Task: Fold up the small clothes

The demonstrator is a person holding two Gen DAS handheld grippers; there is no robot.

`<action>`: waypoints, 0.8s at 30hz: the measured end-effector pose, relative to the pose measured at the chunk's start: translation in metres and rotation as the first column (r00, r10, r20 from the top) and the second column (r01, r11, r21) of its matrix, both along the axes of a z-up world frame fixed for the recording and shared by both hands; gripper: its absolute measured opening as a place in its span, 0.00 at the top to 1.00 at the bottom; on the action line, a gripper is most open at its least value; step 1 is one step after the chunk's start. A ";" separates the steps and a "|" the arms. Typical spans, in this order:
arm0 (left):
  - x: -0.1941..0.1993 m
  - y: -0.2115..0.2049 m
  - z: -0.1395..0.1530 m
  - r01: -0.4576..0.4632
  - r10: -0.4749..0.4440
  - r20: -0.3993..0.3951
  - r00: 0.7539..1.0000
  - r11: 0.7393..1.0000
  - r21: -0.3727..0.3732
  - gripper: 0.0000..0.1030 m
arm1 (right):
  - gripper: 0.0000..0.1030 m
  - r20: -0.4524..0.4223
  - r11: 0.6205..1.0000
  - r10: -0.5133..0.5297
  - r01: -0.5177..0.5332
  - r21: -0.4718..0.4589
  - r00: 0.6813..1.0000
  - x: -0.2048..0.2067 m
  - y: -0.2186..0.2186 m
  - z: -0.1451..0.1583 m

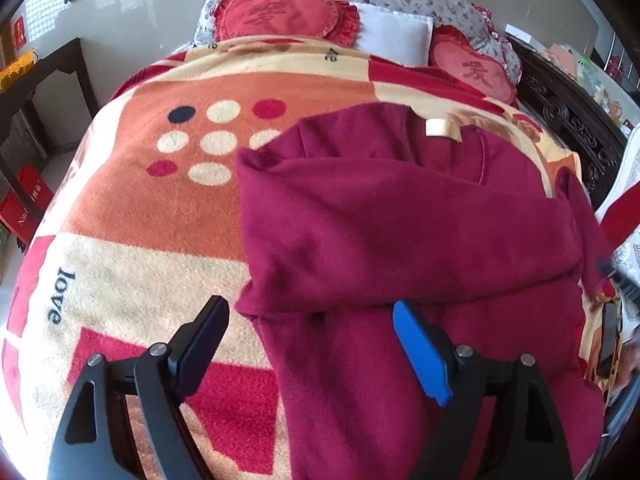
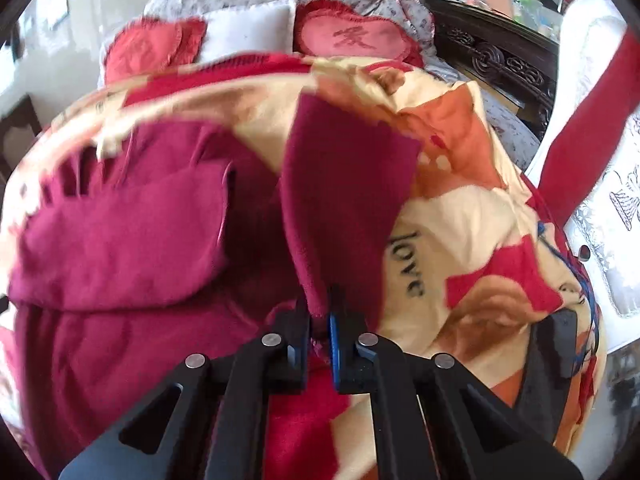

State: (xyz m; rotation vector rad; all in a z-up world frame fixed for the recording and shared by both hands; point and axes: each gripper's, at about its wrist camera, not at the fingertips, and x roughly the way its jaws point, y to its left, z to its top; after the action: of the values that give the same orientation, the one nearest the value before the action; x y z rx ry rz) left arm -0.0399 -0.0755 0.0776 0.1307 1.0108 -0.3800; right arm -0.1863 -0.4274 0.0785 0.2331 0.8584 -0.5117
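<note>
A maroon sweater (image 1: 400, 232) lies front up on the patterned fleece blanket (image 1: 160, 220), with a cream label (image 1: 442, 128) at its neck. Its left sleeve is folded across the chest. My left gripper (image 1: 310, 306) hovers open over the sweater's lower left edge, and its blue pad (image 1: 420, 352) is above the cloth. In the right wrist view my right gripper (image 2: 320, 312) is shut on the end of the other sleeve (image 2: 344, 184), which is lifted off the blanket (image 2: 460, 220) beside the sweater's body (image 2: 120, 232).
Two red heart cushions (image 1: 280, 16) and a white pillow (image 1: 394, 36) lie at the head of the bed. A dark carved bed frame (image 1: 568, 120) runs along the right. A dark flat object (image 2: 560, 344) rests on the blanket's right edge, next to a white chair (image 2: 600, 200).
</note>
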 end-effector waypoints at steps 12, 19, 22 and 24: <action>0.004 0.022 0.014 -0.040 0.041 0.011 0.999 0.998 -0.044 0.15 | 1.00 0.283 0.905 0.298 -0.176 -0.389 0.912 -0.035 0.028 0.204; 0.006 0.034 0.027 -0.057 0.060 0.033 0.998 0.996 -0.075 0.15 | 1.00 0.131 0.679 0.679 -0.551 -0.485 0.722 0.020 0.137 0.196; 0.010 0.045 0.030 -0.073 0.077 0.035 0.996 0.994 -0.085 0.15 | 1.00 0.048 0.576 0.783 -0.692 -0.436 0.621 0.059 0.188 0.160; 0.013 0.052 0.030 -0.084 0.087 0.032 0.996 0.993 -0.088 0.15 | 1.00 -0.001 0.532 0.819 -0.760 -0.373 0.574 0.088 0.217 0.124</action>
State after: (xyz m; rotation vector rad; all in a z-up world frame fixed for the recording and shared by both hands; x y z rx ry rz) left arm -0.0268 -0.0239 0.1073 0.0159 0.9592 -0.3418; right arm -0.0986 -0.2100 0.2029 -0.4403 0.5966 0.2507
